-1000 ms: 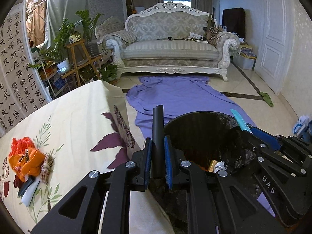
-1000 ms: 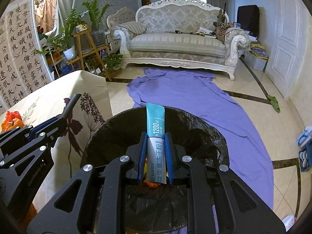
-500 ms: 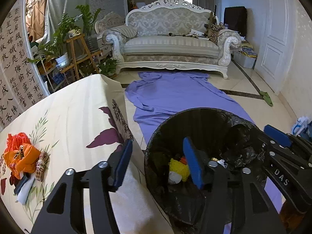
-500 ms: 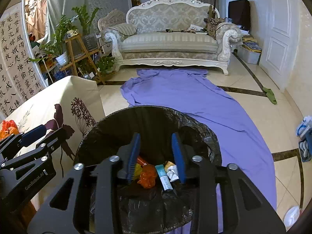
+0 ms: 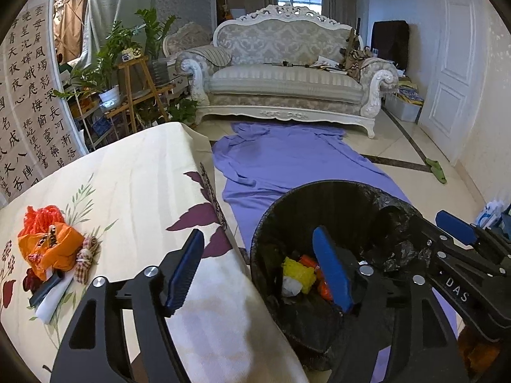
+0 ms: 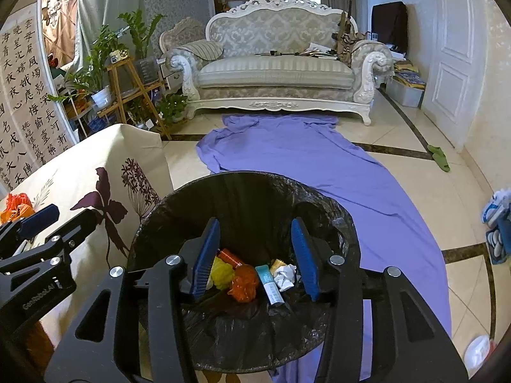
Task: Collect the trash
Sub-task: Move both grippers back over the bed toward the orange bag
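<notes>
Orange bag shows only clearly leftward; both grippers' fingers spread wide, empty.

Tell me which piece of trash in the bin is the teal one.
The teal stick packet in the trash bin, lying between the orange wrapper and the crumpled white paper.

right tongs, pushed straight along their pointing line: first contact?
Likely the trash in the bin: the open right tongs point at the teal packet and orange wrapper. Depth is unclear.
</notes>
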Demonstrator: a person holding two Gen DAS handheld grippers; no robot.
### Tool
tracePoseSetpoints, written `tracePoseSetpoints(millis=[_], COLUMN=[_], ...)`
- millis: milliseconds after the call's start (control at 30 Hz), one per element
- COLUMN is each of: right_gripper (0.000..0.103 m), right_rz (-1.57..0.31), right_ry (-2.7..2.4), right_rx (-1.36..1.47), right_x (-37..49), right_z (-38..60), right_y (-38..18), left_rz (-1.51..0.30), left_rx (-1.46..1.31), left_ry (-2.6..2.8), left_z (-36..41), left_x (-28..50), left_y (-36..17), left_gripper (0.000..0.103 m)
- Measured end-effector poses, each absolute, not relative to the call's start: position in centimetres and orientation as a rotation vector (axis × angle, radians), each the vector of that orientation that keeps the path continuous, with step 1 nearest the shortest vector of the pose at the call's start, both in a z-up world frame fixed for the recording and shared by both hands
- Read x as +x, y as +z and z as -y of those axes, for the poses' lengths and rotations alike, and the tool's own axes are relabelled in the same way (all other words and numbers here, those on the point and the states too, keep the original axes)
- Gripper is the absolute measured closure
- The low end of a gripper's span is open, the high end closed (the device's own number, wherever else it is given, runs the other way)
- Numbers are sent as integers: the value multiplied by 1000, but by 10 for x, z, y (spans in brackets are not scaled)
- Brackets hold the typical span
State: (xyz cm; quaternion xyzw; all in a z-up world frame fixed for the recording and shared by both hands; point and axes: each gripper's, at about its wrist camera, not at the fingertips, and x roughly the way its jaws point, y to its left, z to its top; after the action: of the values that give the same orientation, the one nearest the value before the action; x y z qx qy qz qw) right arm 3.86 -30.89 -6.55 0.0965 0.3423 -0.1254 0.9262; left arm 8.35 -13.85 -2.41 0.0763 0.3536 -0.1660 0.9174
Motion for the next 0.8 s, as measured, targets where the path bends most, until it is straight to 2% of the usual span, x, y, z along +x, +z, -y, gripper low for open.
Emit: tracePoseSetpoints(millis=[167, 267, 800], right_gripper=[57, 48, 48], right_rz=[-696, -693, -701], right_ry=[-244, -227, 7], right_rx=[192, 186, 82], right_x=[32, 30, 47], right_z=[299, 289, 174], right_y=[-61, -58, -41], left_rz=[-711, -704, -709], left_rx=[142, 134, 59], left_ry=[-316, -291, -49], left_z=[123, 110, -21], left_x=[75, 70, 47], left_y=[-17, -13, -4], left_gripper=[28, 27, 27])
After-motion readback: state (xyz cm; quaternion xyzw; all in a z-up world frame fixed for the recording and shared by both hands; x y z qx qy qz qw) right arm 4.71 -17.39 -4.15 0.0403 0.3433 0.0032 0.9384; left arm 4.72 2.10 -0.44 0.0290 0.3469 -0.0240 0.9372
